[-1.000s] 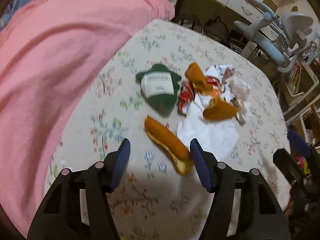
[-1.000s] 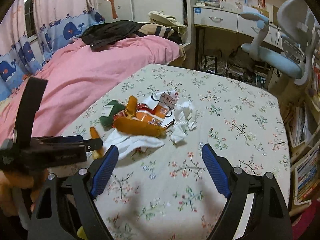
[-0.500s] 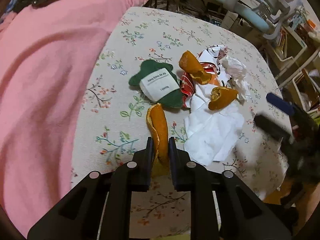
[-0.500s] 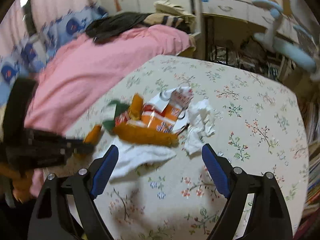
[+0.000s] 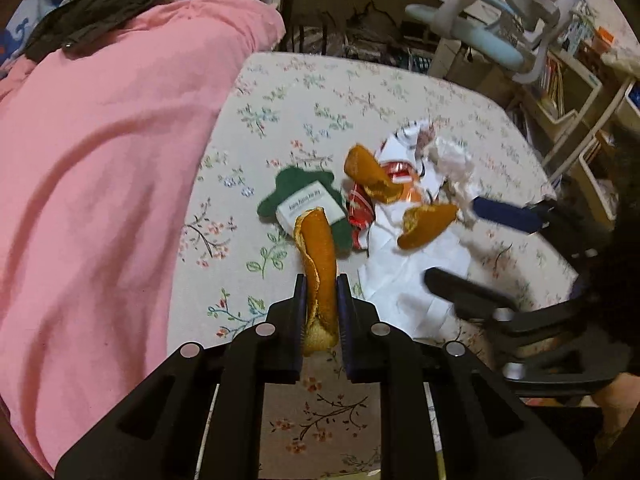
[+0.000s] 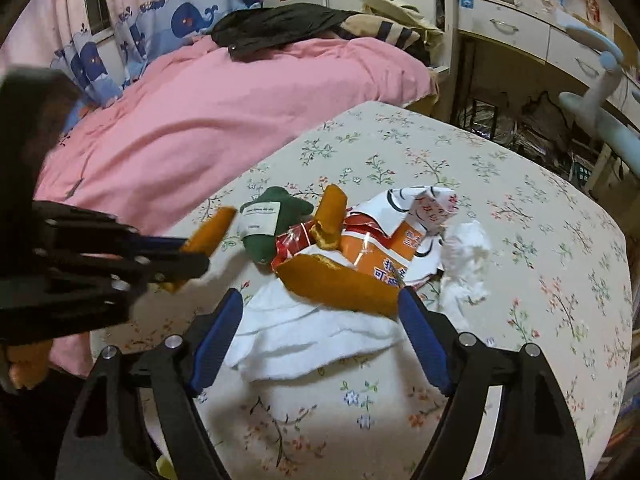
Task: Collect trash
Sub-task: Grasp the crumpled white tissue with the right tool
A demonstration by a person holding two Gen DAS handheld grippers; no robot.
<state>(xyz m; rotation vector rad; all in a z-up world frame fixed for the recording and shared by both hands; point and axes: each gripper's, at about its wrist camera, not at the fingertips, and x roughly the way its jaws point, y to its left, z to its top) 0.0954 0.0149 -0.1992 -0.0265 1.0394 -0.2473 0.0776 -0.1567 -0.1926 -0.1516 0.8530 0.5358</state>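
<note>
My left gripper [image 5: 321,280] is shut on a long orange peel [image 5: 318,248] and holds it above the floral table [image 5: 304,92]; the peel also shows in the right wrist view [image 6: 210,232]. My right gripper [image 6: 320,312] is open, its fingers either side of a larger orange peel [image 6: 340,284] that lies on a white tissue sheet [image 6: 304,336]. A green packet with a white label [image 6: 266,222], another peel [image 6: 332,208], an orange snack wrapper [image 6: 384,240] and a crumpled tissue [image 6: 466,256] lie in the same heap.
A pink blanket on a bed [image 6: 208,112] borders the table's left edge. A desk with drawers [image 6: 516,36] and a pale blue chair [image 5: 500,36] stand behind the table. Shelves with books [image 5: 560,80] are at the right.
My left gripper closed on the long orange peel and lifted it off the table. My right gripper moved forward and lower over the heap, now straddling the larger peel.
</note>
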